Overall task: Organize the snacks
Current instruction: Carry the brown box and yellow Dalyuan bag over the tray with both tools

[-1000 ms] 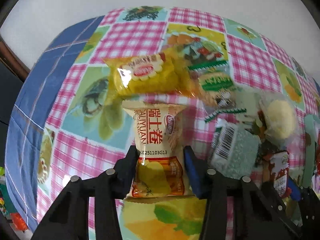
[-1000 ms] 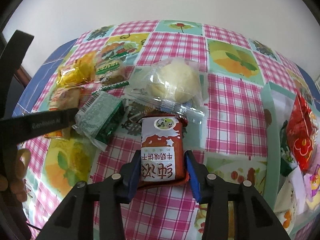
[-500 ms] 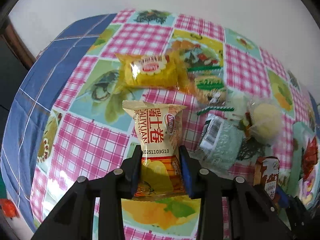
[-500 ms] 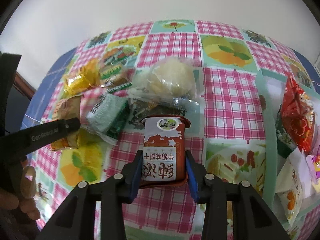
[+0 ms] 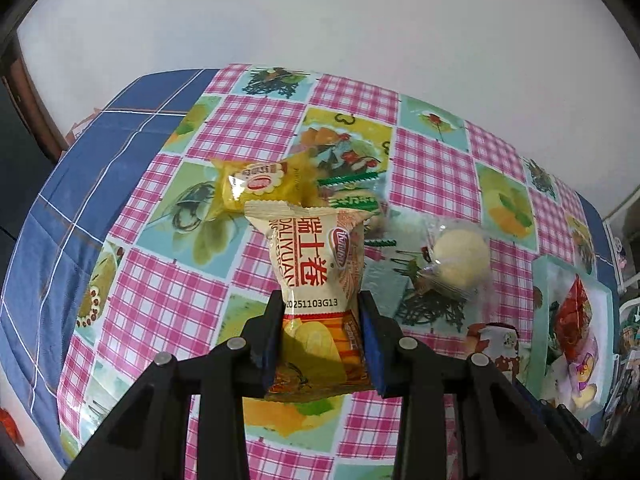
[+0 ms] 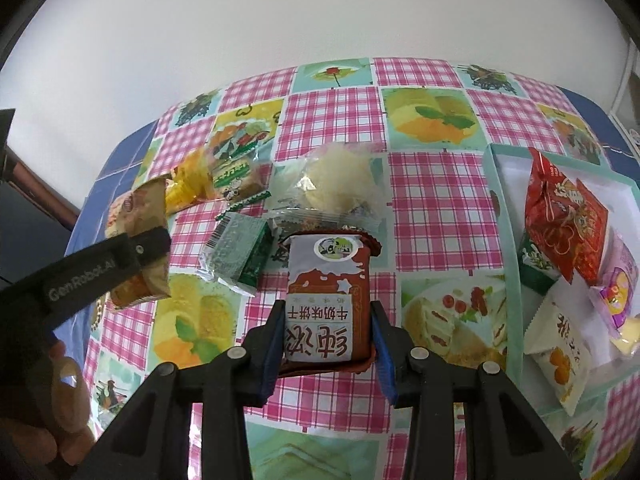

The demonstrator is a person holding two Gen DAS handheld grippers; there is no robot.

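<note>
My left gripper is shut on a cream and orange Daliyuan roll packet and holds it above the table; the same packet shows at the left of the right wrist view. My right gripper is shut on a brown and white milk biscuit packet, lifted off the cloth. On the table lie a yellow cake packet, a green packet and a round bun in clear wrap. A mint green box at the right holds several snacks.
The table has a pink checked cloth with fruit pictures and a blue border. A white wall rises behind it. A red packet stands in the box. The person's hand holds the left gripper at lower left.
Both grippers have risen with their packets. The left gripper has lifted the Daliyuan packet off the table, and the view has pulled back from the snack pile.
</note>
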